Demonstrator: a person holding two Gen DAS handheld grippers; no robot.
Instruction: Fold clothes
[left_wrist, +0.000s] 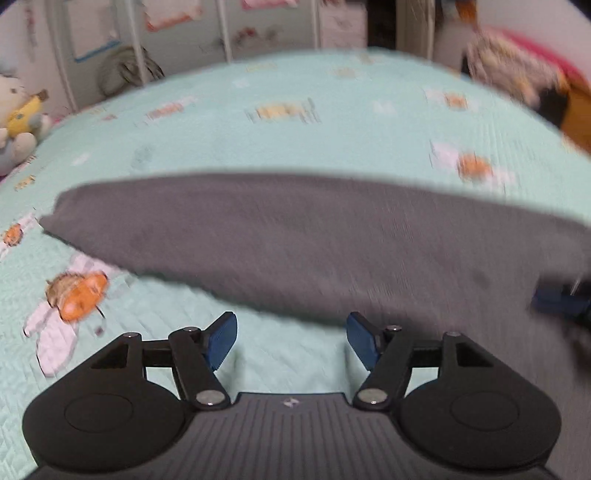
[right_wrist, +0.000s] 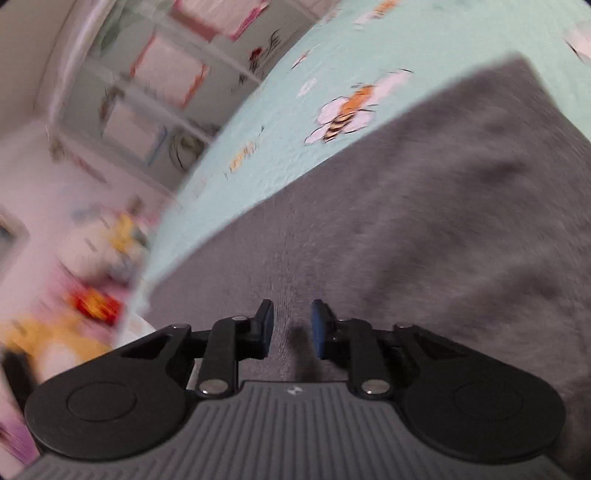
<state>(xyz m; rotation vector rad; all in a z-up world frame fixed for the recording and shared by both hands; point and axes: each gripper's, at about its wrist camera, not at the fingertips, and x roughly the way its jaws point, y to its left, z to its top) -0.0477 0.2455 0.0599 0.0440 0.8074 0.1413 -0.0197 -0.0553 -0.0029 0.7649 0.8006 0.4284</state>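
No legible brand, label or writing in either view; a small pale emblem sits on the ribbed housing of each gripper, too small to read. No containers can be identified; shelving behind the bed is blurred and its contents cannot be told.

Left gripper (left_wrist: 291, 338): fingers wide apart, nothing between them. The blue pads (left_wrist: 221, 341) hover over bare bedspread, just short of the near edge of the grey garment (left_wrist: 295, 236).

Right gripper (right_wrist: 291, 328): fingers (right_wrist: 319, 328) partly apart, a narrow gap between them, grey cloth directly beneath. Motion blur prevents telling whether any fold of cloth is pinched; it appears not to be. In the left wrist view, a blue finger of this gripper (left_wrist: 561, 299) shows at 3 o'clock on the garment.

The grey garment lies spread flat on the bed, on a mint-green bedspread (left_wrist: 295, 140) printed with bees (left_wrist: 79, 295). In the left view it runs as a broad band from 9 to 3 o'clock; its far edge is straight and its left end rounded.

Open bedspread lies beyond the garment toward 12 o'clock and at 8 o'clock. A plush toy (left_wrist: 22, 122) sits off the bed edge at 10 o'clock; a heap of mixed items (left_wrist: 517, 74) at 1 o'clock.
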